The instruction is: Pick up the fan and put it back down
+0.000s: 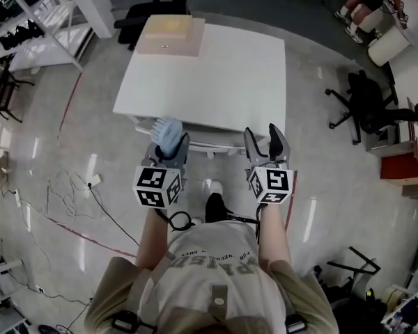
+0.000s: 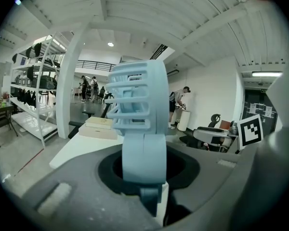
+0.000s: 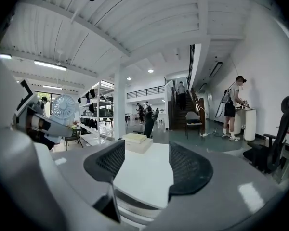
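A small light-blue fan [image 1: 168,132] stands upright between the jaws of my left gripper [image 1: 168,148], which is shut on its stem. In the left gripper view the fan [image 2: 137,114] fills the middle, its grille head above the jaws and its stem pinched low in my left gripper [image 2: 144,177]. My right gripper [image 1: 266,141] is level with it to the right, open and empty. The right gripper view shows my right gripper [image 3: 147,165] with only the white table [image 3: 144,170] between its pads, and the fan [image 3: 63,106] off to the left. Both grippers hover over the floor just short of the table [image 1: 216,68].
A flat beige box [image 1: 171,35] lies at the table's far left corner. A black office chair [image 1: 150,5] stands behind the table, another [image 1: 366,106] to the right. White shelving [image 1: 42,26] lines the left side, and cables [image 1: 76,193] trail on the floor.
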